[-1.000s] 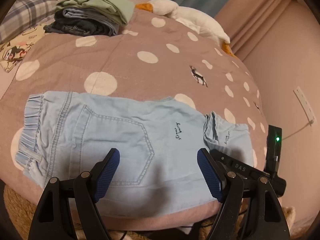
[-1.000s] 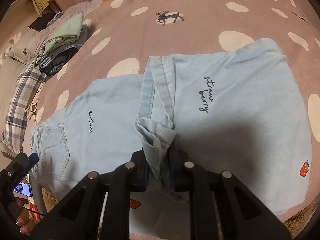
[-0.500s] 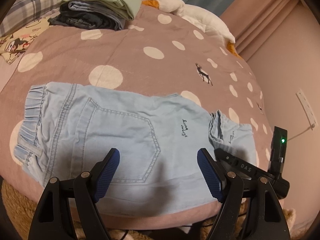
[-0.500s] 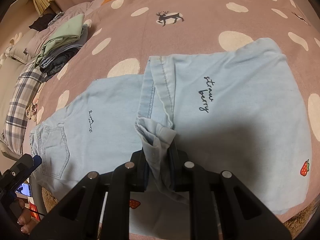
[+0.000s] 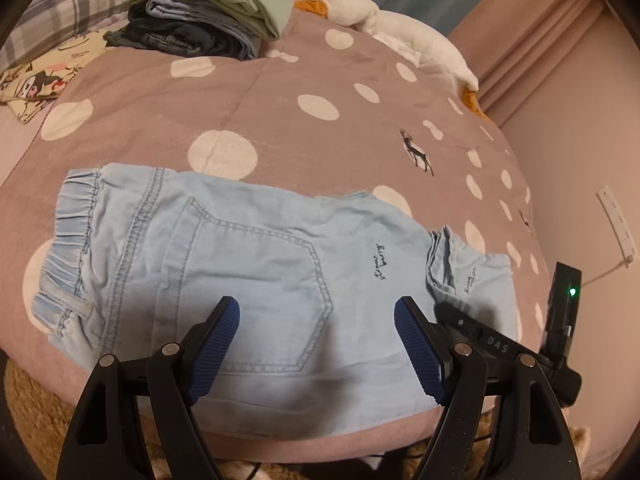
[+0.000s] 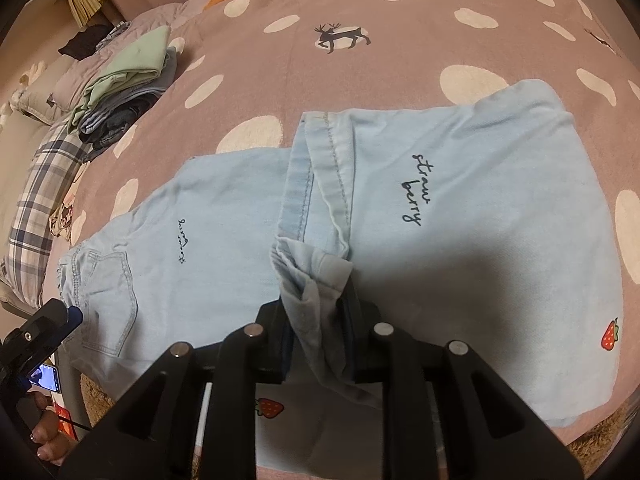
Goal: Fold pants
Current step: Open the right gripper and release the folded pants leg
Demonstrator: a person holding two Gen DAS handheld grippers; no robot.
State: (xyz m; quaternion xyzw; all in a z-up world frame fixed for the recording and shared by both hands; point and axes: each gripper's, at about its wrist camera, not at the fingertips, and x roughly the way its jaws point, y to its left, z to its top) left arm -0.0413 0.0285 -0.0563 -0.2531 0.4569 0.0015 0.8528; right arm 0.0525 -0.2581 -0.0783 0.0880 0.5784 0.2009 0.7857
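Observation:
Light blue denim pants [image 5: 240, 256] lie flat on the dotted bedspread [image 5: 280, 100], elastic waistband at the left, leg ends folded back at the right. My left gripper [image 5: 316, 344] hovers open over the back pocket with nothing between its blue pads. In the right wrist view the folded leg [image 6: 480, 220] with "straw berry" lettering lies over the other part. My right gripper [image 6: 318, 312] has the bunched hem [image 6: 312, 280] standing up between its pads. Its jaws are opening while the cloth still fills the gap.
A stack of folded clothes [image 5: 208, 20] sits at the far side of the bed, next to a plaid pillow [image 5: 68, 8] and a white plush goose [image 5: 400, 36]. The bed edge runs just under the grippers. A phone [image 6: 44, 376] and toes [image 6: 48, 436] show at the lower left.
The right gripper's jaws have parted slightly around the bunched hem. The left wrist view has shifted a little over the pants. The pants lie as before.

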